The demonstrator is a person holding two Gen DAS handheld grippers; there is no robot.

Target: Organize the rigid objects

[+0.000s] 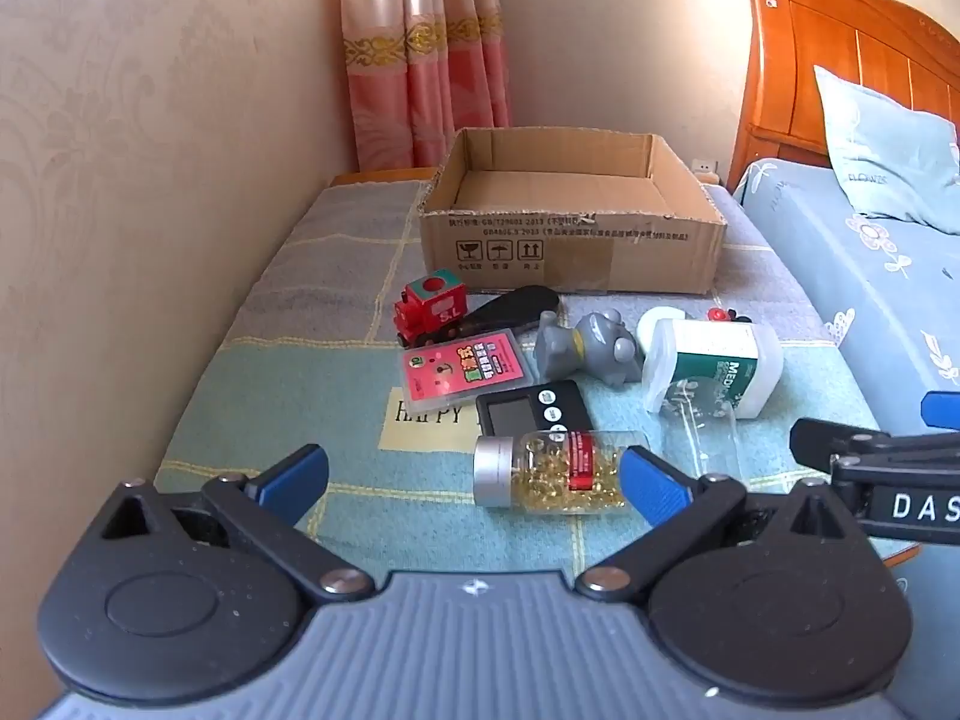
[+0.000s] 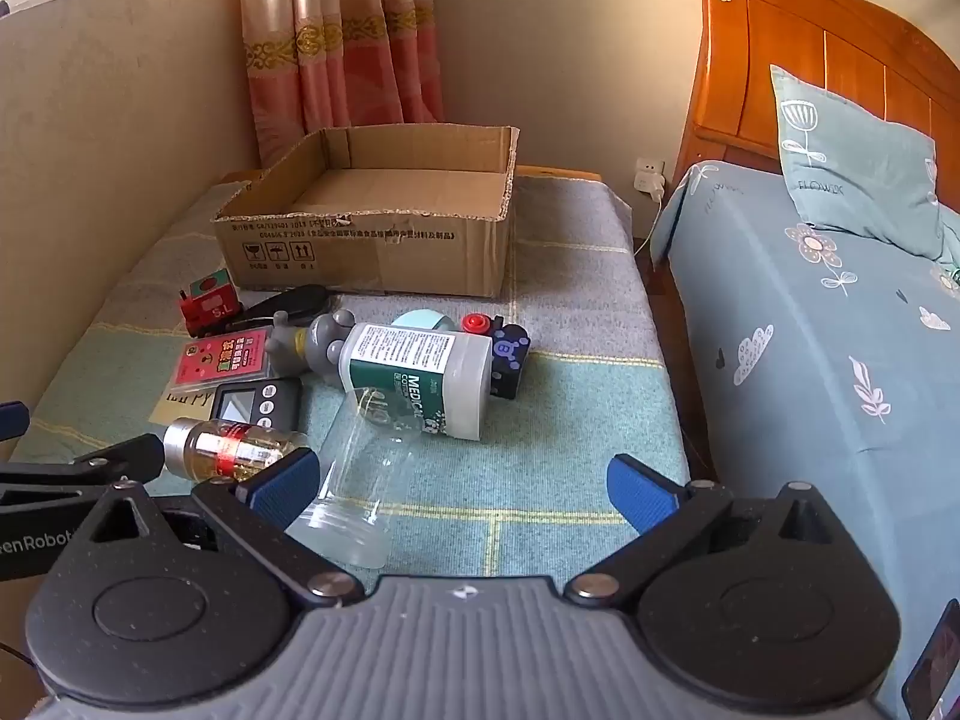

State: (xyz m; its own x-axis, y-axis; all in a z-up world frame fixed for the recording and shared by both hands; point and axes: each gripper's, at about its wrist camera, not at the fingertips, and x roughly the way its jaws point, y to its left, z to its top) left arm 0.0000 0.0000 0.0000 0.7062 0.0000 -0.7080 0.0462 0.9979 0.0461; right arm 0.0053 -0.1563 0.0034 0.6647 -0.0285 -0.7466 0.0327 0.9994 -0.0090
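Note:
An empty cardboard box (image 1: pixel 570 240) (image 2: pixel 366 246) stands at the far end of a cloth-covered table. In front of it lie a red toy train (image 1: pixel 429 303) (image 2: pixel 207 300), a pink card case (image 1: pixel 459 369) (image 2: pixel 222 354), a grey figurine (image 1: pixel 591 345) (image 2: pixel 318 342), a black timer (image 1: pixel 531 408) (image 2: pixel 255 405), a white and green bottle (image 1: pixel 708 366) (image 2: pixel 420 378), a clear glass (image 1: pixel 705 432) (image 2: pixel 360 480) and a capsule bottle (image 1: pixel 552 468) (image 2: pixel 231 447). My left gripper (image 1: pixel 474 474) is open just before the capsule bottle. My right gripper (image 2: pixel 462 486) is open and empty beside the glass.
A dark shoehorn-like object (image 1: pixel 510 306) lies by the train. A black and blue toy block (image 2: pixel 510 354) with a red knob sits right of the bottle. A wall runs along the left. A bed (image 2: pixel 840 330) with a pillow and wooden headboard is on the right.

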